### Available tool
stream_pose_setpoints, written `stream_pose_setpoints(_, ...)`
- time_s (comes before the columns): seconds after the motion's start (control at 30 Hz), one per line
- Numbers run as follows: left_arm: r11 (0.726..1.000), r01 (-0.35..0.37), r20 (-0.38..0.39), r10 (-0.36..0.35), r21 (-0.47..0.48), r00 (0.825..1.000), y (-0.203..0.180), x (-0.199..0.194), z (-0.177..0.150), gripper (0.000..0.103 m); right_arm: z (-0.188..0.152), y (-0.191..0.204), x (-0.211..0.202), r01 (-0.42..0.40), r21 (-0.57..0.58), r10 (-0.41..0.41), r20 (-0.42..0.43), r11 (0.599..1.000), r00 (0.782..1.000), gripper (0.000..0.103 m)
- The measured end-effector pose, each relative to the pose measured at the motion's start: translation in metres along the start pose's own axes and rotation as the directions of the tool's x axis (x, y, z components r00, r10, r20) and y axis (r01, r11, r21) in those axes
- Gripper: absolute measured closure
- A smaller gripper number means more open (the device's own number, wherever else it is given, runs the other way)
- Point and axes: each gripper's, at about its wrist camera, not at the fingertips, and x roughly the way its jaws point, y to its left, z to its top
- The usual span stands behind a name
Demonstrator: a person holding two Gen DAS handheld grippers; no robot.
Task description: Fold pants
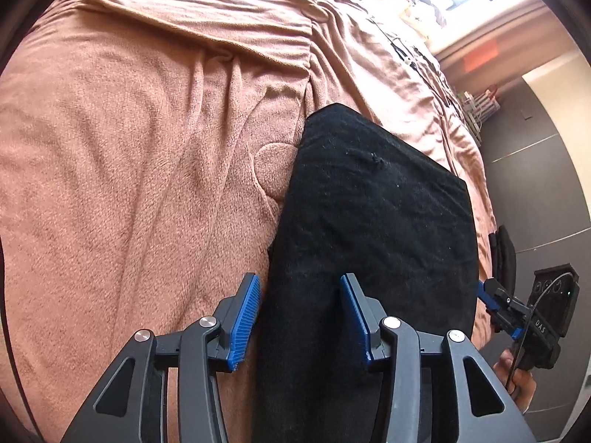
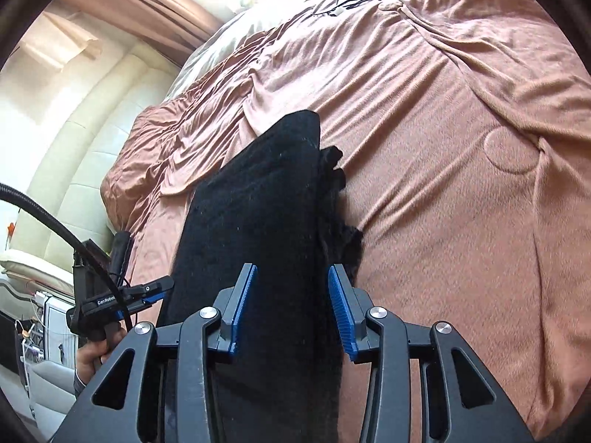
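The black pants (image 1: 373, 221) lie on a bed covered with a pinkish-brown fleece blanket (image 1: 129, 147), already gathered into a long, narrow stack that runs from 6 o'clock toward 12 o'clock in both wrist views; in the right wrist view a ragged layer edge (image 2: 338, 184) peeks out along the 3 o'clock side. The left gripper (image 1: 300, 317) hangs over the near end of the stack with its blue pads apart, one pad over the blanket and the other over the cloth, pressing on nothing. The right gripper (image 2: 291, 310) likewise stands with its jaws parted above the near end, fabric showing between the pads but not pinched. The cloth looks like a soft, fuzzy knit: light, limp and not slippery, likely to drag on the fleece and to sag or slide apart if lifted by one layer alone. A sound hold would probably take all layers together at the two near corners, one per gripper, so the stack can be carried toward 12 o'clock without the uneven edge spilling further.
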Motion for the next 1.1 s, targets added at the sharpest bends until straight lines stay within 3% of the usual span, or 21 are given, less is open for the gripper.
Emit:
stream_pose_setpoints(0.2, 1.0, 0.011, -0.012, -0.011, 0.013, 1.0, -0.001, 0.008, 0.005, 0.054, 0.01, 0.003, 0.026, 0.007, 0.001, -0.007, -0.053, 1.0, 0.999, 0.065)
stream_pose_setpoints(0.63, 0.999, -0.028, -0.031, 0.029, 0.027, 0.999, 0.004, -0.018, -0.032, 0.051, -0.045, -0.022, 0.015, -0.09, 0.114, 0.101, -0.088, 0.989, 0.991, 0.062)
stream_pose_setpoints(0.9, 1.0, -0.023, -0.029, 0.023, 0.008, 0.999, 0.014, -0.031, -0.073, 0.042, -0.079, -0.027, -0.001, -0.149, 0.14, 0.158, -0.054, 0.979, 0.986, 0.062)
stream_pose_setpoints(1.1, 1.0, -0.002, -0.013, 0.002, -0.019, 1.0, 0.02, -0.037, -0.093, 0.04, -0.094, -0.023, -0.003, -0.145, 0.119, 0.151, -0.037, 0.982, 0.988, 0.085)
